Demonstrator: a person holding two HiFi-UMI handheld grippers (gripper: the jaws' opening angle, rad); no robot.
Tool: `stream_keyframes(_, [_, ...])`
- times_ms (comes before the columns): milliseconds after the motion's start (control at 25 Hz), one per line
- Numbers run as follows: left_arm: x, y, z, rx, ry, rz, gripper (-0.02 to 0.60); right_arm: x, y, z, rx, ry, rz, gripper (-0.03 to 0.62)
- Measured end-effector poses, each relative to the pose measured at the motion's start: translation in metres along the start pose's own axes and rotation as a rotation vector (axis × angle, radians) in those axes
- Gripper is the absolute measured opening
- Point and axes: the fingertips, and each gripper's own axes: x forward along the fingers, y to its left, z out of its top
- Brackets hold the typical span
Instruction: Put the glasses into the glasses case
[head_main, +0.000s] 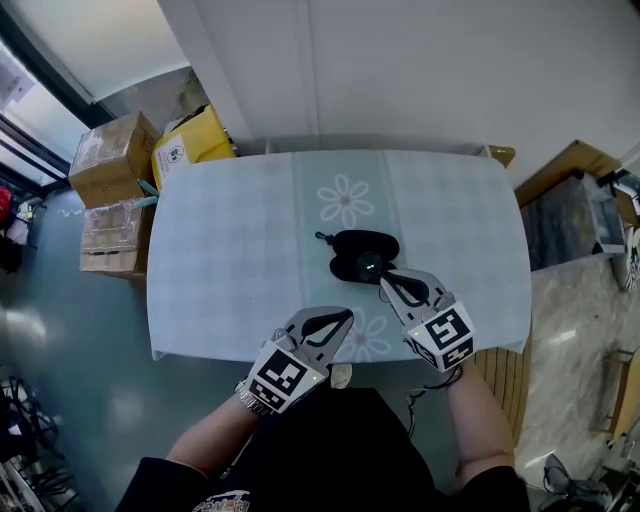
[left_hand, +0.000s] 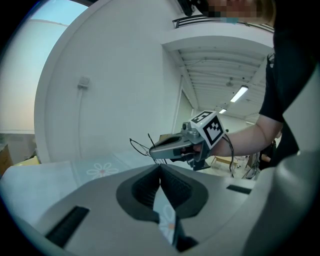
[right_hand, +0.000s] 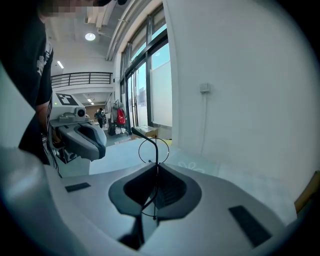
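Pale checked cloth printed with daisies covers the bench, which stands against a white wall. The glasses case, black and rounded, lies near the middle of the bench, just beyond one of the daisies; whether its lid is up cannot be told from above.

The right tool points at the case from the near right, its tips just beside the case's near edge. Its jaws are clamped on the glasses, a thin dark wire frame held upright. One round lens rim and a temple rise above the jaw tips, and more wire runs down through the slot between them.

The left tool is near the bench's front edge, to the left of the right tool and well short of the case. Its jaws meet at the tips with nothing between them; only cloth shows through the gap below.

Both forearms come in bare from the bottom of the head view, angled inward toward the case.

Cardboard boxes and a yellow box are stacked on the floor off the bench's far left corner. A wooden piece stands to the right.
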Motion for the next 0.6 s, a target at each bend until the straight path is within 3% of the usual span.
stream_keyframes(600, [0.017, 0.034, -0.030, -0.064, 0.054, -0.012, 0.028, 0.082, -0.017, -0.064, -0.208, 0.290, 0.165, 0.032])
